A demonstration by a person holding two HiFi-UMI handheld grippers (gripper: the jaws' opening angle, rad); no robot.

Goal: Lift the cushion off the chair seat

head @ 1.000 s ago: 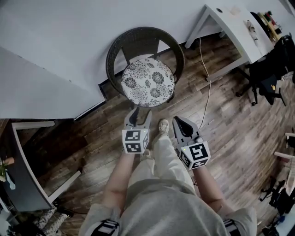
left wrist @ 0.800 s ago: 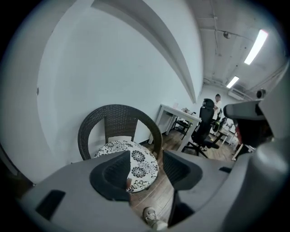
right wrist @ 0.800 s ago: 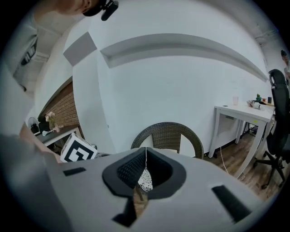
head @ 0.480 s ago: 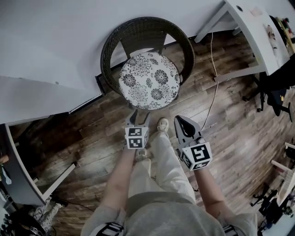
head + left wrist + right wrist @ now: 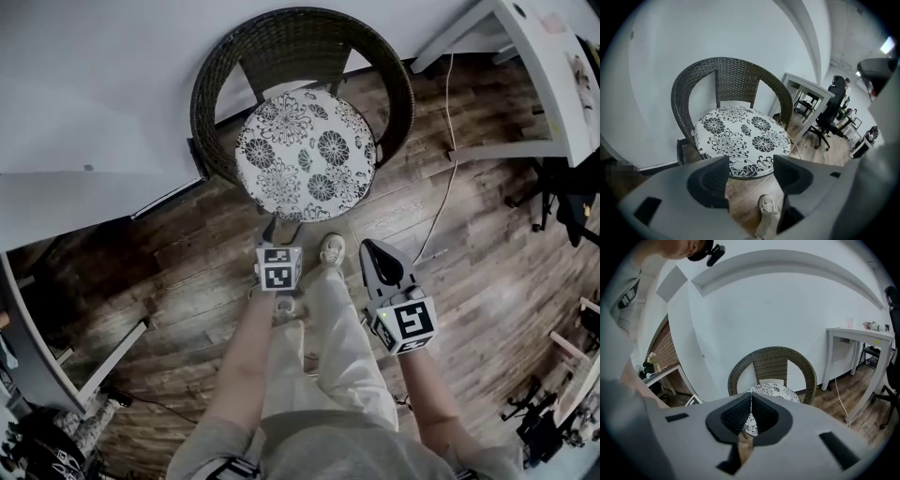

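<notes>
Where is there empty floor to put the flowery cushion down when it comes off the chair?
The widest bare floor lies left of the person's legs, between the wicker chair and the white frame. Another patch lies right, between the cable and the office chair. It is crowded at the shoe in front of the cushion.

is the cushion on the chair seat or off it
On it: the floral cushion lies flat on the seat, inside the curved back of the wicker chair, with nothing touching it.
</notes>
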